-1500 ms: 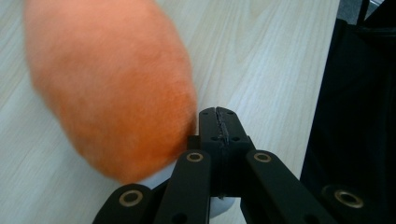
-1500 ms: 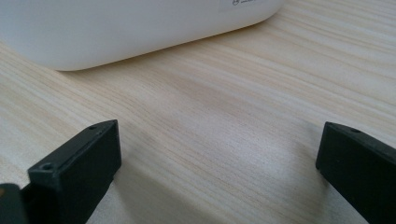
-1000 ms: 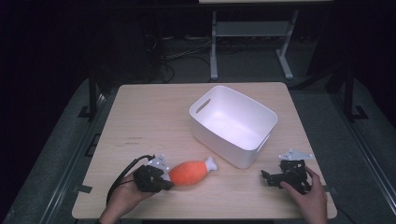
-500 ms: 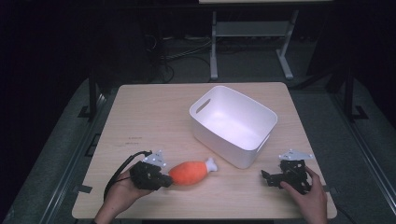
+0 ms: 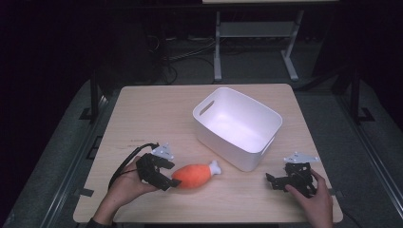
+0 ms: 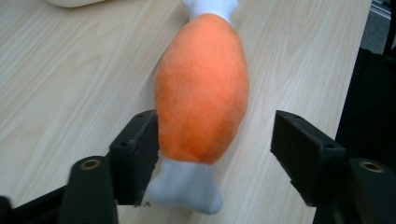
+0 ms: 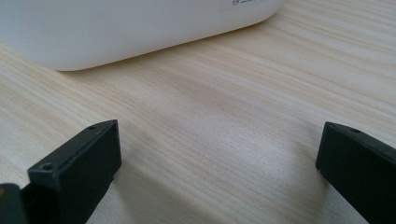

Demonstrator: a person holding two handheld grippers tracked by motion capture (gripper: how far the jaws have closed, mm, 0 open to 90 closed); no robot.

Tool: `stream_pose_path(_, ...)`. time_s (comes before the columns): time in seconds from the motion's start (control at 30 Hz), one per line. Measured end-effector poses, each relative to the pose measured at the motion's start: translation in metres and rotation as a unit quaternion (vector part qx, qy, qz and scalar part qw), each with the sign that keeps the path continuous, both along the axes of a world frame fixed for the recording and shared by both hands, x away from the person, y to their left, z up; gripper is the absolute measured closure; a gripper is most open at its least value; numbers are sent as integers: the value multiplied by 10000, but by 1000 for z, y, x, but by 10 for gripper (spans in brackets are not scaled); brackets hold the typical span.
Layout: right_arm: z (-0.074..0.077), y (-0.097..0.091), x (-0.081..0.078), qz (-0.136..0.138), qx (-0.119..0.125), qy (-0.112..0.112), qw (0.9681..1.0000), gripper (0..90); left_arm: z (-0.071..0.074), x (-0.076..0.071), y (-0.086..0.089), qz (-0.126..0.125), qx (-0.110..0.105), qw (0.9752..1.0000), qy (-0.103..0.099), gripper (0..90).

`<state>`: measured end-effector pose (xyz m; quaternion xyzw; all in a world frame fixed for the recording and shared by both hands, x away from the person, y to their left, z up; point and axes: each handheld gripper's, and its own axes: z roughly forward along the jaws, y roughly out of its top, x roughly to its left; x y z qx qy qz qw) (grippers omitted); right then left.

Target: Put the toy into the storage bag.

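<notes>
Orange plush drumstick lies on table, near white bin | left gripper jaws just opened wide, drumstick between them, one jaw touching, no grip | right gripper beside bin, jaws apart, empty

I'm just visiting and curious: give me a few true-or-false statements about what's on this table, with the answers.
1. The orange plush drumstick lies inside the white bin. False: it lies on the table, beside the bin.
2. The left gripper has its jaws apart with the drumstick between them. True.
3. The right gripper holds the bin. False: it is open over bare wood.
4. The bin holds nothing. True.
5. The bin lies tipped on its side. False: it stands upright.
</notes>
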<state>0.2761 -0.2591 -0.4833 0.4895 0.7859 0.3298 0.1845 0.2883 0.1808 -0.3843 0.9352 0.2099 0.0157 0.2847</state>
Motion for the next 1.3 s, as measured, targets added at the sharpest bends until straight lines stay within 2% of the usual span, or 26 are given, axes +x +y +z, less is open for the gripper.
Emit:
stream_pose_path(0.07, 0, 0, 0, 0, -1, 0, 10000, 0, -1, 2, -3, 38, 13, 10000, -32, 248)
stream_pose_path(0.1, 0, 0, 0, 1, -1, 0, 10000, 0, -1, 4, -5, 14, 50, 10000, -74, 183)
stream_pose_path(0.13, 0, 0, 0, 1, -1, 0, 10000, 0, 0, 5, -6, -37, 111, 9998, -133, 183)
stream_pose_path(0.17, 0, 0, 0, 0, 0, 1, 10000, 0, -1, 7, -10, -34, 110, 9998, -170, 143)
stream_pose_path(0.27, 0, 0, 0, 0, -1, -1, 10000, 0, -2, 10, -14, -131, 204, 9996, -177, 127)
stream_pose_path(0.33, 0, 0, 0, 0, 0, 0, 10000, 0, -4, 12, -18, -131, 282, 9993, -187, 127)
stream_pose_path(0.37, 0, 0, 0, 0, 0, 0, 10000, 0, -6, 14, -21, -226, 350, 9989, -213, 126)
stream_pose_path(0.5, 0, 0, 0, 1, -2, 0, 10000, 0, -8, 16, -29, -336, 468, 9981, -219, 126)
stream_pose_path(0.93, 0, 0, 0, 1, -1, -1, 10000, 0, -19, 24, -53, -646, 534, 9962, -240, 126)
stream_pose_path(1.13, 0, 0, 0, 2, -2, -2, 10000, 0, -25, 27, -62, -820, 663, 9941, -234, 126)
stream_pose_path(1.3, 0, 0, 0, 1, -2, 0, 10000, 0, -29, 28, -67, -865, 790, 9928, -246, 126)
